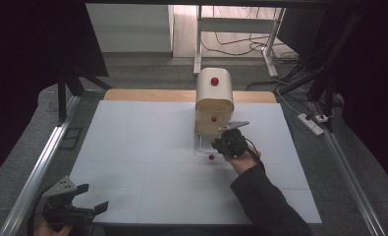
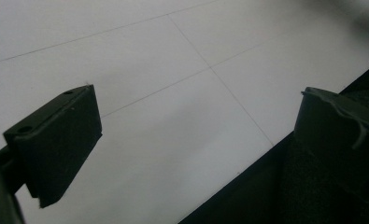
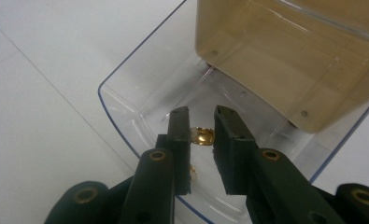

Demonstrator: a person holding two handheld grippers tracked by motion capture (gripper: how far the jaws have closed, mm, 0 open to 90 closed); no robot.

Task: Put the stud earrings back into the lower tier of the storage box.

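No readable writing. Right gripper narrowly parted around a gold-wrapped sweet in the clear drawer — grasp unclear. Left gripper wide open at near-left — empty.

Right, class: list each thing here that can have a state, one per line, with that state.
Beige two-drawer cabinet with red knobs: upright, top drawer shut.
Clear plastic bottom drawer: pulled open.
Small gold-wrapped piece: lying in the drawer, between the jaws.
Right gripper: jaws narrow, around the piece; contact unclear.
Left gripper: jaws wide open, nothing held.
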